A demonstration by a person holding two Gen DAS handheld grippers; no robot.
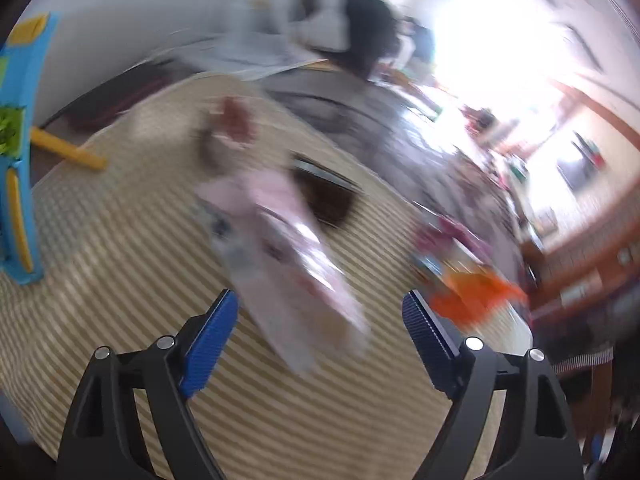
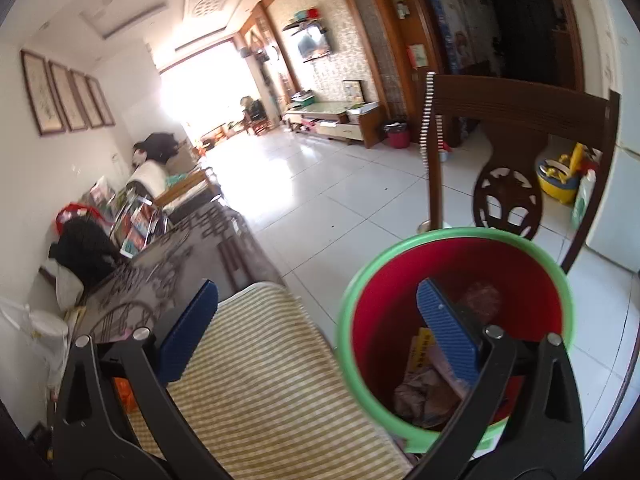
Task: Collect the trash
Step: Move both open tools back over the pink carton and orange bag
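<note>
Glossy plastic bin [image 2: 452, 276], woven striped mat [image 2: 264, 380], dark wooden chair [image 2: 516, 116]

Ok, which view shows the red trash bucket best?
The right wrist view: the red bucket with its green rim is sharp, near the bottom right, with wrappers and crumpled paper visible inside, behind the right claw. The left wrist view is motion-blurred and shows no bucket.

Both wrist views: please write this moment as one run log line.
left tool: open, empty | right tool: open, empty | pink wrapper: blurred, on striped mat | red bucket: holds trash
</note>
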